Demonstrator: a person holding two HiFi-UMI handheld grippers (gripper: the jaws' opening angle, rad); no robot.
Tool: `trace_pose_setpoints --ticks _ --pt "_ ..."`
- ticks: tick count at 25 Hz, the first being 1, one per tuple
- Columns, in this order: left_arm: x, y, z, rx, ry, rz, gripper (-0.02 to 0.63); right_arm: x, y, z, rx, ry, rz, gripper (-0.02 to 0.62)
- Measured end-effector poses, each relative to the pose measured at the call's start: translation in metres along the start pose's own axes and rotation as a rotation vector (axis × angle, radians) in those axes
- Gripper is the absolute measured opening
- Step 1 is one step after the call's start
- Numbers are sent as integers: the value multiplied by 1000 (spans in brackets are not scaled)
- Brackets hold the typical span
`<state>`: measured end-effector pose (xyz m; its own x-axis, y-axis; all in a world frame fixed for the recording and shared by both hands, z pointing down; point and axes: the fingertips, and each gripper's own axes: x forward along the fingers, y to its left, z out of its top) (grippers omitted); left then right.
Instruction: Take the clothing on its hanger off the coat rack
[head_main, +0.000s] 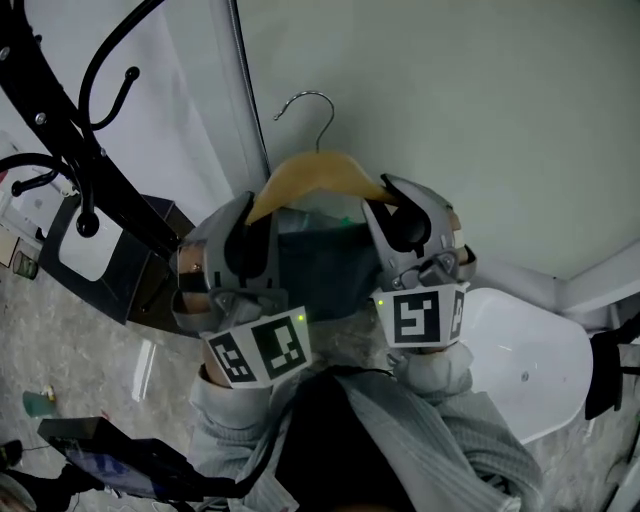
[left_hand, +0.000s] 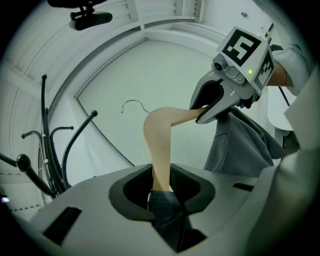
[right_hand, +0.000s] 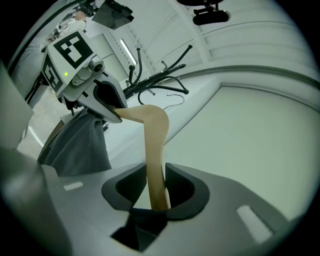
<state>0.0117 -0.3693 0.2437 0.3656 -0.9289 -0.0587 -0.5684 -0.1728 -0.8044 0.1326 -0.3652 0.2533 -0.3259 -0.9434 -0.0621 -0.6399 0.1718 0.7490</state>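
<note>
**Item: wooden hanger with garment, held clear of the rack by two grippers**

**Location.** The wooden hanger (head_main: 318, 176) sits in mid-air in front of the person, right of the black coat rack (head_main: 92, 140). Its wire hook (head_main: 312, 103) rests on nothing. The dark grey garment (head_main: 322, 268) hangs from it between the two tools.

**Grip.** The left gripper (left_hand: 160, 186) pinches the hanger's left arm, with a fold of cloth caught against the wood. The right gripper (right_hand: 156, 194) is clamped on the right arm.

**Hazards, as judged.**
- The hook points up and away, with the rack's curved arms close on the left. A swing that way could catch it again.
- If one gripper leads, the hanger would tip. The cloth could then slide off the lower shoulder.
- Each pinch sits far out on a smooth, tapering arm. A twist between the two hands could work the wood out of the pads.

**View notes.**
- Only the head view shows both holds at once, with open space between the hook and the rack.
- Only the left gripper view shows cloth trapped in that pinch. It also shows the garment draped below the opposite tool.
- The right gripper view shows wood between its pads. Whether cloth is caught there too cannot be told. It also shows the rack's hooks lying far behind the hanger.
</note>
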Motion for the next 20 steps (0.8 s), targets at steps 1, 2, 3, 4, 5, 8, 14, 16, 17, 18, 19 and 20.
trace_pose_setpoints --ticks 1,2,3,4,5,8,14,16,17,18,19,20 --pt "4 -4 2 -2 -6 -6 104 -1 -2 -5 -4 9 -9 112" --pt "7 -8 4 -4 -11 -12 104 -2 -4 -9 -5 18 -16 112" --pt "11 -12 4 -6 -14 -17 104 -2 -6 -14 -6 26 -20 112" --pt "14 -15 4 -9 -17 -21 104 -1 -6 -18 -7 33 -22 112" --pt "18 -18 4 -12 -19 -25 104 0 -7 -23 -8 39 -24 112" --pt "28 -26 0 -15 -17 -34 104 5 -6 -33 -9 56 -30 114" --pt "36 -36 -4 -6 -9 -46 104 9 -2 -46 -7 83 -24 110" --pt "36 -36 -4 -2 -5 -47 104 10 -1 -47 -6 90 -21 110" --pt "36 -36 -4 0 -3 -47 104 10 -1 -48 -6 92 -20 109" --pt "36 -36 -4 1 -2 -47 104 10 -1 -48 -5 92 -20 109" --pt "36 -35 -3 2 -1 -46 104 10 -1 -48 -4 90 -19 109" --pt "36 -35 -3 4 0 -45 104 10 -1 -48 -2 88 -18 109"
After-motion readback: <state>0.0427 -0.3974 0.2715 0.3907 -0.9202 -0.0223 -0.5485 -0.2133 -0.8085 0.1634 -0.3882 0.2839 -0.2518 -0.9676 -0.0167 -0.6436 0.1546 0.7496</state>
